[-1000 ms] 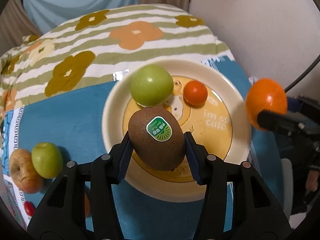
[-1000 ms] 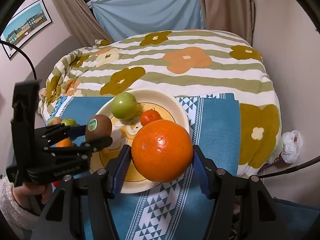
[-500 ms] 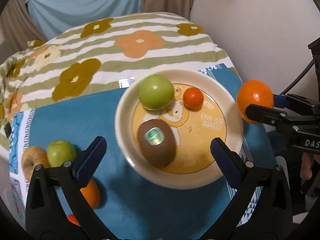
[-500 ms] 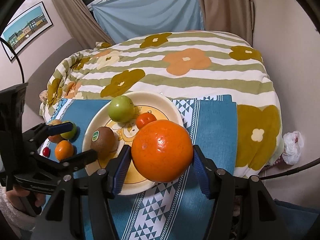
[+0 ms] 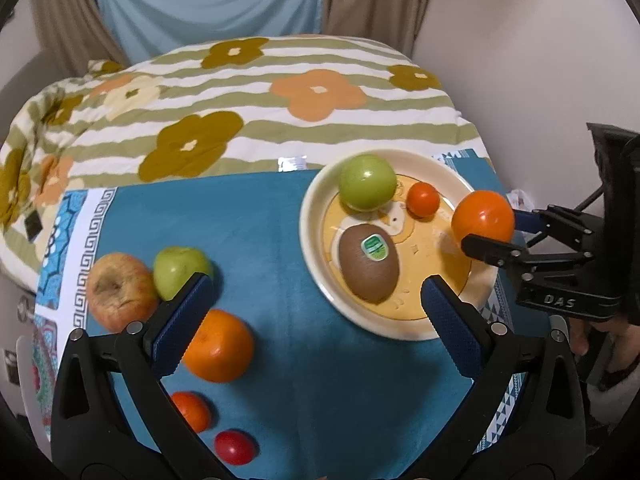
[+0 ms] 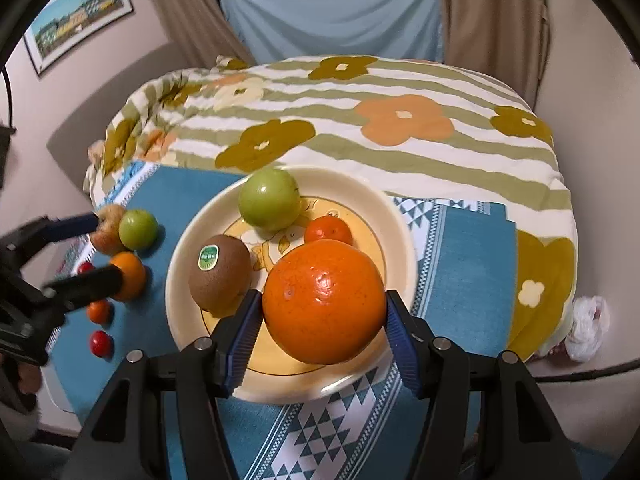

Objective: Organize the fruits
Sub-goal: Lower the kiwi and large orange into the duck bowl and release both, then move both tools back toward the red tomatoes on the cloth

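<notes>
A cream plate (image 5: 312, 236) (image 6: 180, 280) on a blue cloth holds a green apple (image 5: 367, 182) (image 6: 269, 199), a small tangerine (image 5: 422, 199) (image 6: 328, 230) and a kiwi (image 5: 368, 263) (image 6: 219, 277) with a sticker. My left gripper (image 5: 316, 312) is open and empty, above the cloth left of the plate. My right gripper (image 6: 324, 334) is shut on a large orange (image 6: 323, 301) (image 5: 482, 216) held over the plate's near right part.
Loose fruit lies on the cloth left of the plate: a reddish apple (image 5: 120, 292), a green apple (image 5: 179, 265), an orange (image 5: 219, 345), a small tangerine (image 5: 192, 411) and a red tomato (image 5: 234, 447). A floral quilt (image 5: 240, 100) lies behind. A wall is at the right.
My left gripper opened, left the kiwi on the plate and drew back to the left. My right gripper moved the orange in over the plate.
</notes>
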